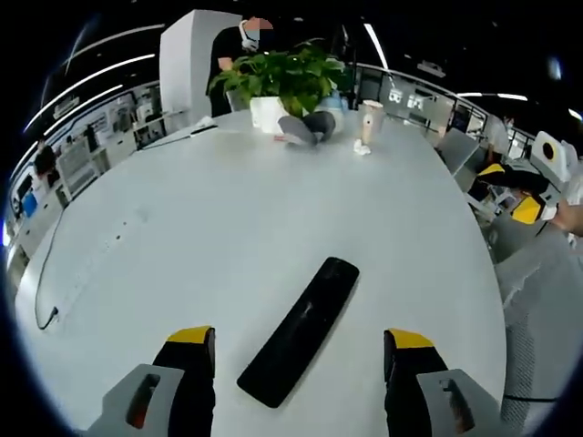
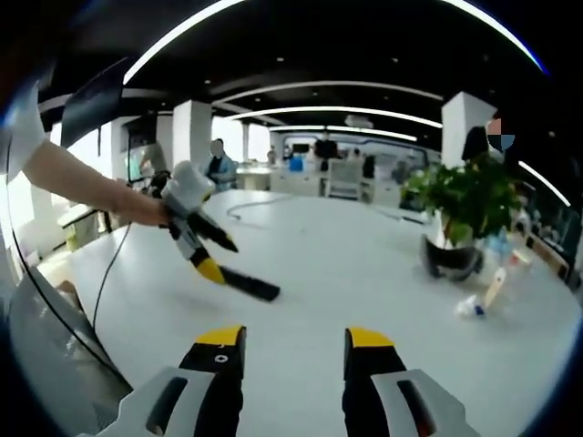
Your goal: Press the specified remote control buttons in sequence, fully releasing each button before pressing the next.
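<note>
A long black remote control (image 1: 301, 330) lies flat on the white table (image 1: 228, 228), slanting from near left to far right. My left gripper (image 1: 299, 339) is open, its yellow-tipped jaws straddling the remote's near half without touching it. In the right gripper view the same remote (image 2: 253, 286) lies left of centre, and the left gripper (image 2: 217, 258), held by a person's hand, hovers over its left end. My right gripper (image 2: 294, 339) is open above bare table, with nothing between its jaws and well short of the remote.
At the table's far side stand a potted plant (image 1: 278, 77), a grey object (image 1: 305, 127), a paper cup (image 1: 370, 120) and a crumpled tissue (image 1: 362, 148). A thin cable (image 1: 55, 273) trails along the left edge. A grey chair (image 1: 537, 300) stands at the right.
</note>
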`<move>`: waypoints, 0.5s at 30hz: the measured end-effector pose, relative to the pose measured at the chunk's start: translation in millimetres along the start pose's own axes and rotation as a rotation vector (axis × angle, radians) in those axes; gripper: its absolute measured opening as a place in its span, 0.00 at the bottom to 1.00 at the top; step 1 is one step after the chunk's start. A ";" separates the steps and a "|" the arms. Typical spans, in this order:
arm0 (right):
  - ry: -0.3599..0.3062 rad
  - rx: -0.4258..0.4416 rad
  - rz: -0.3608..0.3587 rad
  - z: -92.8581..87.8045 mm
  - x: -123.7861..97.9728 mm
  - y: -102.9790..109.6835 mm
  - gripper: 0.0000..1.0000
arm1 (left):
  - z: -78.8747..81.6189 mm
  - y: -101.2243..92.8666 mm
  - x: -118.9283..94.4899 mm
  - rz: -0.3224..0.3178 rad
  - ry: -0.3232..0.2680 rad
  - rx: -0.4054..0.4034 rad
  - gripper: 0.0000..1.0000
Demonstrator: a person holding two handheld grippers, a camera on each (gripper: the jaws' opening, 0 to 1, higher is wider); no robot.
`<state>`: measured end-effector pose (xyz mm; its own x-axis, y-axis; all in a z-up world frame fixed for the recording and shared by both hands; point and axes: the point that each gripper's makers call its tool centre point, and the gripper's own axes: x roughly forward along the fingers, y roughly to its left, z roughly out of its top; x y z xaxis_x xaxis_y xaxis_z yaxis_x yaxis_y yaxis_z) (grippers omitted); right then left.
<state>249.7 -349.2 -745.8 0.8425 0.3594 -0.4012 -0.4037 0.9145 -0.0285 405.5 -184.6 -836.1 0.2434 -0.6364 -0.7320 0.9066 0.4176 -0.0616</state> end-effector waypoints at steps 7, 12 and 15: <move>-0.003 -0.012 0.014 0.6 0.8 2.9 0.34 | -0.8 1.9 6.5 -0.025 0.015 -0.031 0.77; 0.002 -0.001 0.015 -0.7 1.1 2.7 0.34 | 0.9 1.4 8.5 -0.019 0.032 -0.014 0.75; 0.003 0.001 0.019 -0.9 1.2 3.5 0.34 | -6.5 1.8 11.6 -0.017 0.080 0.029 0.73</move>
<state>249.0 -345.7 -747.2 0.8339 0.3761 -0.4039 -0.4191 0.9077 -0.0200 407.8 -187.1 -849.1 0.2005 -0.5890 -0.7829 0.9202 0.3875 -0.0559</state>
